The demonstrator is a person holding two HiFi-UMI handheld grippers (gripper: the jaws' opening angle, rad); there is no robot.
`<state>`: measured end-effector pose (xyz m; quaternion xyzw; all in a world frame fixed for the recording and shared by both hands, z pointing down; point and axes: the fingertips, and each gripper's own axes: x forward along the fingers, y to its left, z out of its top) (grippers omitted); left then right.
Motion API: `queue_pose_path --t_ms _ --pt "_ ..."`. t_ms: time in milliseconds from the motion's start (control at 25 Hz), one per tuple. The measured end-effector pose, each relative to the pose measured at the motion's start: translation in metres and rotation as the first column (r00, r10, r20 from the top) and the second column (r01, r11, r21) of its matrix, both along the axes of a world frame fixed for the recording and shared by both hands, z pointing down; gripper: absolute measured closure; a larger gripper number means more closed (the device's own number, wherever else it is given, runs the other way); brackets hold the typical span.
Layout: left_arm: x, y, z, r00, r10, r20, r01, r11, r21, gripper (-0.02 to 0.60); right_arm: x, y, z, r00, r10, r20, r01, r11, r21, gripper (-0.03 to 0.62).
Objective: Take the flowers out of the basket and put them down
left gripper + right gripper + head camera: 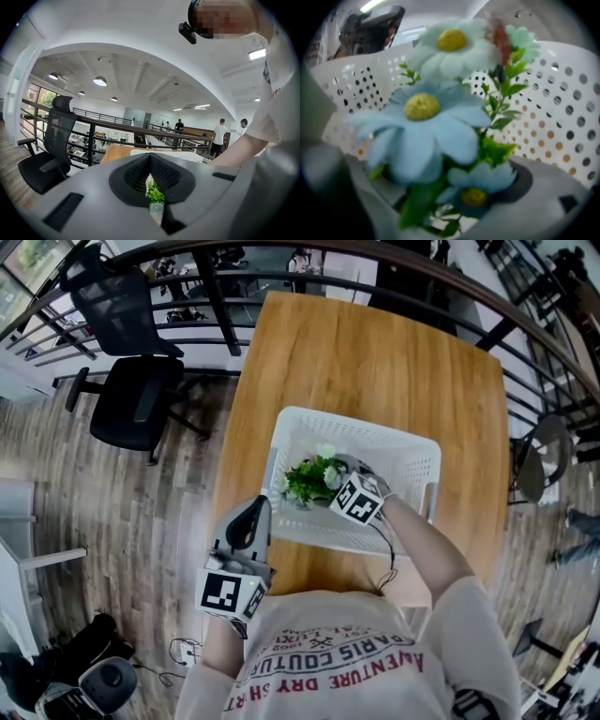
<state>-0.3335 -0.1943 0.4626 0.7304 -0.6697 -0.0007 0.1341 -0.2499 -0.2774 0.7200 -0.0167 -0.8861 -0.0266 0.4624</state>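
Flowers (309, 479): bunch of pale blue daisies with yellow centres and green leaves, located in the basket's left part. Basket (412, 460): white, perforated, rectangular, resting on the tabletop (375, 362).

I see pale blue flowers (422, 122), yellow-centred, green-leaved; white basket (412, 457) dotted with holes; honey-brown wood-grain table (375, 352).

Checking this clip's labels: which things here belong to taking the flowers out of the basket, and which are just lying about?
Part of the job:
flowers
white basket
right tool, closed on the flowers
wooden table, where they could be put down

Just about:
left tool, shut and empty
black office chair
railing
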Motion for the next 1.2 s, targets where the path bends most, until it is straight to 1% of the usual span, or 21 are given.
queue_pose_path --t_ms 40,120,440,520,640,880,1040,1200 --pt "-0.001 0.000 0.000 1.000 -0.003 0.000 0.003 1.000 -0.001 0.571 0.001 -0.002 0.001 1.000 -0.011 -0.012 0.011 0.999 0.030 0.081" --pt "-0.004 0.001 -0.001 1.000 -0.009 0.000 0.009 1.000 -0.002 0.571 0.001 -0.005 0.002 1.000 -0.010 -0.025 0.011 0.999 0.047 0.100" --pt "-0.005 0.002 -0.002 1.000 -0.011 0.013 0.011 1.000 -0.009 0.571 0.002 -0.005 0.000 0.999 0.005 -0.039 -0.005 1.000 0.022 0.106" --pt "-0.004 0.002 -0.002 1.000 -0.014 0.017 0.014 1.000 -0.008 0.571 0.001 -0.006 -0.003 0.999 0.015 -0.039 -0.015 1.000 0.007 0.108" --pt "-0.004 0.005 -0.004 1.000 -0.021 0.016 0.021 1.000 -0.006 0.571 0.003 -0.009 -0.012 0.999 0.025 -0.034 -0.024 1.000 0.008 0.108" --pt "-0.002 0.008 -0.015 1.000 -0.016 0.022 0.016 1.000 0.014 0.571 0.010 -0.021 -0.053 0.998 0.064 0.020 -0.065 0.997 0.044 0.109" --pt "0.004 0.011 -0.026 1.000 0.013 0.027 -0.014 0.999 0.040 0.571 0.015 -0.021 -0.092 0.992 0.100 0.072 -0.105 0.992 0.069 0.109" --pt "0.007 0.016 -0.034 0.999 0.049 0.022 -0.050 0.997 0.057 0.571 0.023 -0.014 -0.124 0.983 0.150 0.104 -0.159 0.983 0.086 0.109"
